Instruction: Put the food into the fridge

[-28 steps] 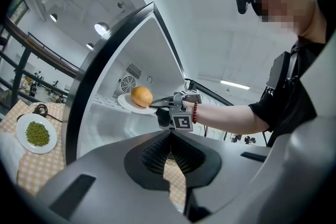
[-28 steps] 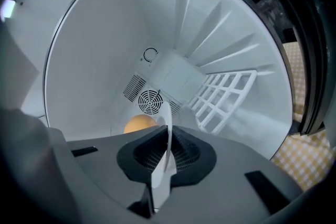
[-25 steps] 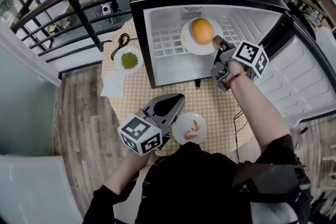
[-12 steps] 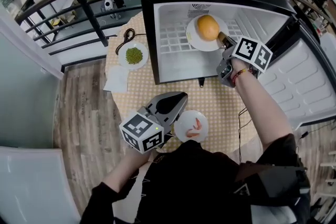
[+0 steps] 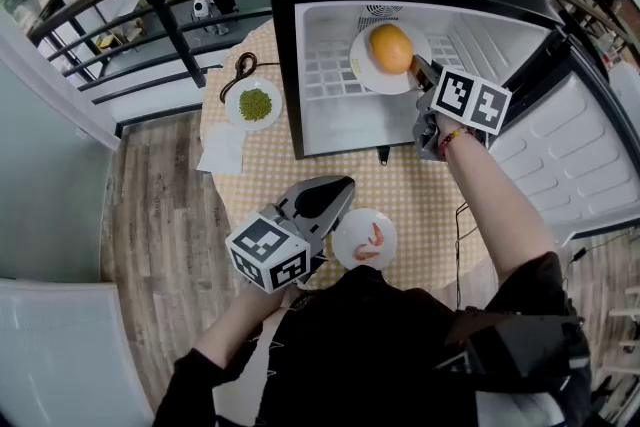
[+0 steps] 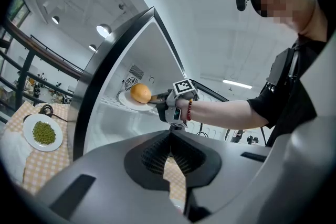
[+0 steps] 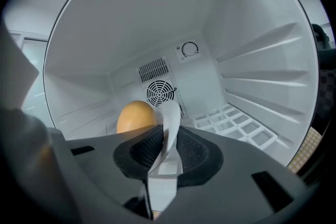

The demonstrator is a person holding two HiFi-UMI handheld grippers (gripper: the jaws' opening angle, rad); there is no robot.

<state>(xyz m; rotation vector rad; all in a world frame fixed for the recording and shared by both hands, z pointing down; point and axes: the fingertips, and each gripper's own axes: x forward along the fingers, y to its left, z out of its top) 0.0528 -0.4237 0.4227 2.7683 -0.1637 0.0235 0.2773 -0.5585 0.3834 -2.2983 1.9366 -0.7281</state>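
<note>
Upper centre of the head view, inside the open fridge (image 5: pixel 330 120), the fingers of your right gripper (image 5: pixel 415 67) have just been opening. They stand parted, with the rim of the white plate (image 5: pixel 362 75) loose between them. That plate, carrying a round orange food (image 5: pixel 390 47), sits on the fridge shelf and stretches up and left from the fingertips, so a clean exit likely runs down and right. Your left gripper (image 5: pixel 340 187), fingers together and empty, hovers lower left over the table (image 5: pixel 400 185).
</note>
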